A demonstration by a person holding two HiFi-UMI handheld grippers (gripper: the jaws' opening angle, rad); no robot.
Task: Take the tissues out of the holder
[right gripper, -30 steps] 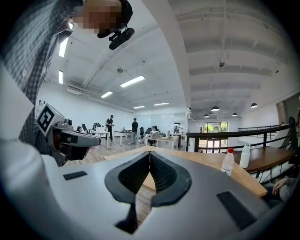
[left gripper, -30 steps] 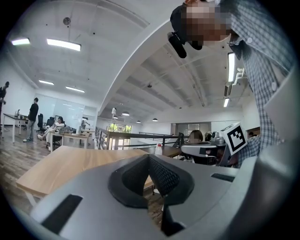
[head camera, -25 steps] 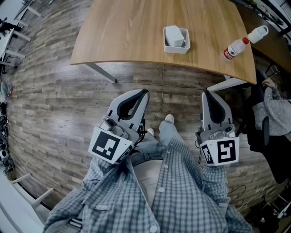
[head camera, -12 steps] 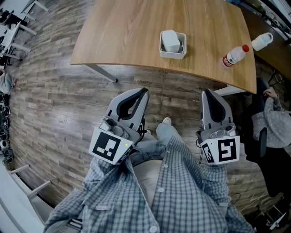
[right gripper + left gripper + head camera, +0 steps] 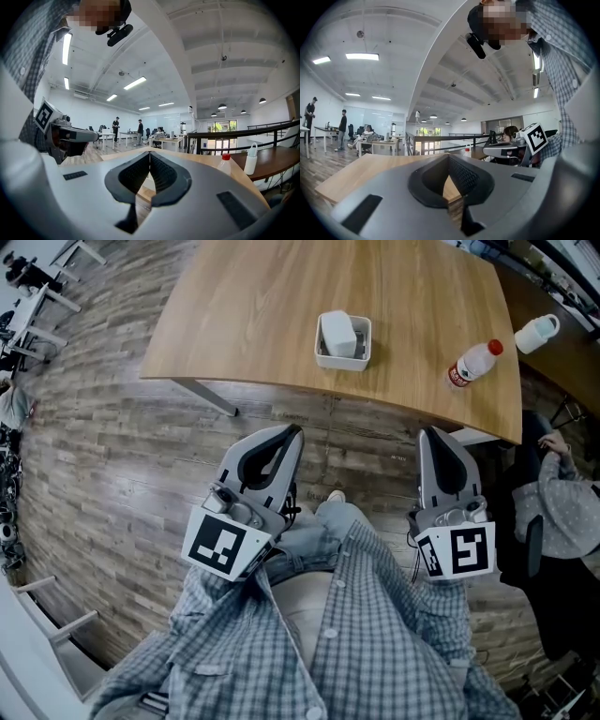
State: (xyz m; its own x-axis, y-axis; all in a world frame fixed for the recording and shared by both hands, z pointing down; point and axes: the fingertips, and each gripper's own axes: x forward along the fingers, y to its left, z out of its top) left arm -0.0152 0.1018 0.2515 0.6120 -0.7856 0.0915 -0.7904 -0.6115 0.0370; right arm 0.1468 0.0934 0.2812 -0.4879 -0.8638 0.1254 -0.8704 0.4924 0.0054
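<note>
A white tissue holder (image 5: 322, 356) stands near the front edge of the wooden table (image 5: 253, 306), with a white block of tissues (image 5: 339, 333) upright in it. My left gripper (image 5: 296, 431) and right gripper (image 5: 431, 434) are both over the wood floor, short of the table edge and pointing toward it. Each is shut with nothing between its jaws, as the left gripper view (image 5: 449, 157) and right gripper view (image 5: 150, 153) also show. The holder lies ahead, between the two grippers' lines.
A clear bottle with a red cap (image 5: 471, 364) lies on the table's right part, also seen as a bottle (image 5: 225, 164) in the right gripper view. A white bottle (image 5: 536, 333) stands on a darker desk beyond. A seated person (image 5: 562, 502) is at the right. Table legs (image 5: 211, 397) stand below the edge.
The table and holder have slid down and left in the head view, so they are nearer. Both grippers keep their places in the picture and stay shut.
</note>
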